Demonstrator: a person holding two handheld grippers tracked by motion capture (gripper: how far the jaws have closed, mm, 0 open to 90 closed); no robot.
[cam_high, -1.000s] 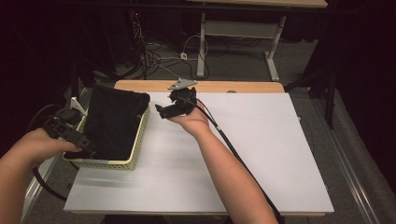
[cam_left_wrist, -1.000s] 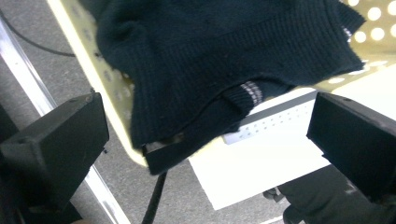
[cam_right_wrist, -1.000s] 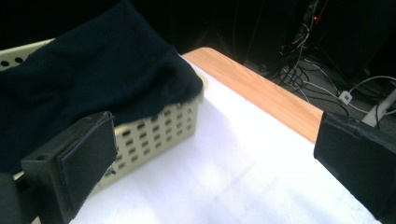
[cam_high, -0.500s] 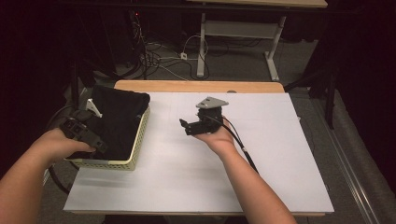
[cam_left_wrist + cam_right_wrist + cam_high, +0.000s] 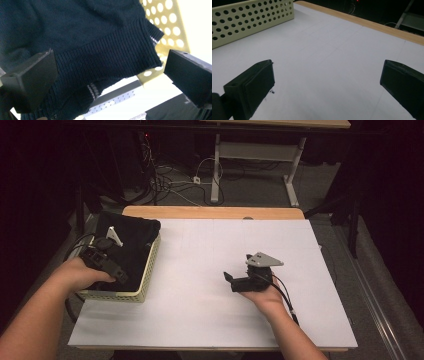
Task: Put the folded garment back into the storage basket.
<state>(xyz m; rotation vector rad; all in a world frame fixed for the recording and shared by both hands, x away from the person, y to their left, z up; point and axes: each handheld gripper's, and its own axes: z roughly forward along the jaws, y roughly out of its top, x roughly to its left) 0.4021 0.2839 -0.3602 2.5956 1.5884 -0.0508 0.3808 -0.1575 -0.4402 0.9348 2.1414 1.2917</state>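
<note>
Garment (image 5: 131, 245): dark knit, heaped in the basket (image 5: 145, 279) at the surface's left.
Left claw (image 5: 110, 72): apart, astride the ribbed hem.
Right claw (image 5: 327, 85): apart, over bare surface.
Tip: pinch the hem fully, clear of the basket's wall, before lifting.

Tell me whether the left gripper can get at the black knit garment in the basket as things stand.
Probably yes. The left gripper hangs over the perforated basket with its jaws wide open, and the black garment lies right between them in the left gripper view, its ribbed hem uncovered. Nothing blocks it.
</note>
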